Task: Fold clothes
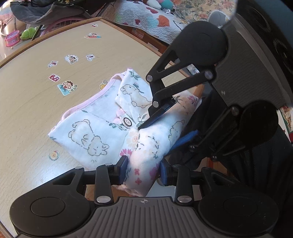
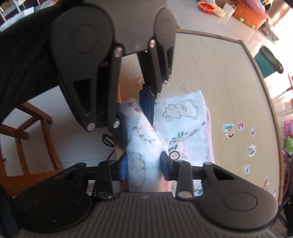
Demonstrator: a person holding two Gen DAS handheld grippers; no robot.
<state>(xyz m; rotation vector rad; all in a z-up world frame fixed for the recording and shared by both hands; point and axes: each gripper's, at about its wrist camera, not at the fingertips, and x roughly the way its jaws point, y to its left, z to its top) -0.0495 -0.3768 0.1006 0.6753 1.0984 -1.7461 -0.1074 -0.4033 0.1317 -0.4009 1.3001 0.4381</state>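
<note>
- Gripping a rolled-up part of the garment (image 1: 146, 146) with the left tool (image 1: 143, 169), both blue pads pressed into the flowered cloth from the sides.
- Gripping the same raised part with the right tool (image 2: 143, 168) too, jaws narrow on the cloth, close to the white button (image 2: 174, 155).
- Seen in the left wrist view: right tool (image 1: 144, 124) coming in from the right side, its tip pushed into the cloth just beside the button (image 1: 127, 121).
- Resting on the worktop (image 1: 36, 113) at its near edge, the garment lies already doubled into a small bundle: bear-print panel flat on the left, pink-trimmed edge (image 1: 86, 106) behind, one roll lifted between the two tools.
- Judged stage: partly folded, with at least one layer over another; held roll not lying flat, so fold not finished.
- Left to do, as far as visible: laying the held part down on the bundle and flattening. Cannot tell if more folds are wanted after.
- Farther away: stickers (image 1: 66, 87) on the worktop, then a quilted bed (image 1: 146, 16) behind.
</note>
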